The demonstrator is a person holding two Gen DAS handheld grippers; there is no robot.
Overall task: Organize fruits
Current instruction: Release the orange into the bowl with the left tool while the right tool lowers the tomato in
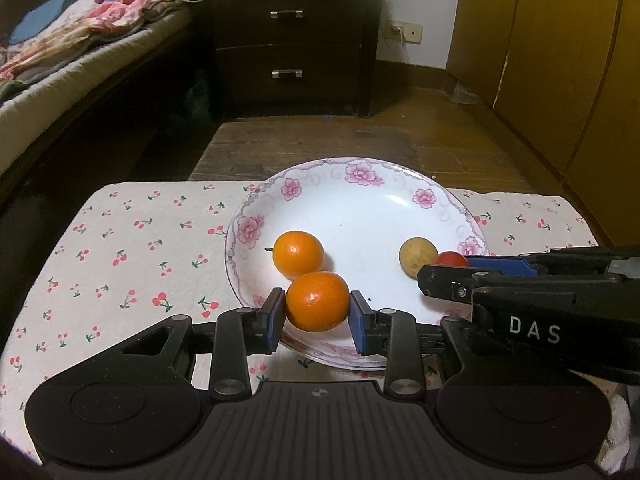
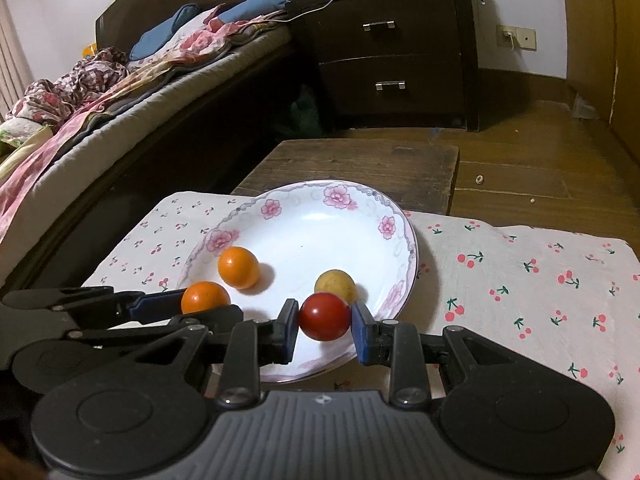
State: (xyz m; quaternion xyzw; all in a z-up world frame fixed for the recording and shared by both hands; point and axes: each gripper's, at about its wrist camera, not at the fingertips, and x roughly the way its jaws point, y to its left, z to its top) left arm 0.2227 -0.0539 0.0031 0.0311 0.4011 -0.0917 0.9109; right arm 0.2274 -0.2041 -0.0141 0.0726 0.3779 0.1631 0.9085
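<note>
A white plate with pink flowers [image 1: 360,184] [image 2: 352,232] sits on a cherry-print cloth. My left gripper [image 1: 318,312] is shut on an orange [image 1: 317,301] over the plate's near rim; that orange also shows in the right wrist view [image 2: 205,297]. My right gripper [image 2: 325,320] is shut on a red tomato [image 2: 325,317], seen partly in the left wrist view [image 1: 451,259]. A second orange [image 1: 298,257] [image 2: 239,267] and a small yellow-brown fruit [image 1: 417,256] [image 2: 335,285] lie loose on the plate.
The cherry-print cloth [image 1: 132,240] [image 2: 520,280] covers a low wooden table [image 2: 360,160]. A bed [image 2: 100,112] lies to the left, a dark nightstand [image 1: 288,40] stands beyond, and wooden cabinets [image 1: 560,60] line the right.
</note>
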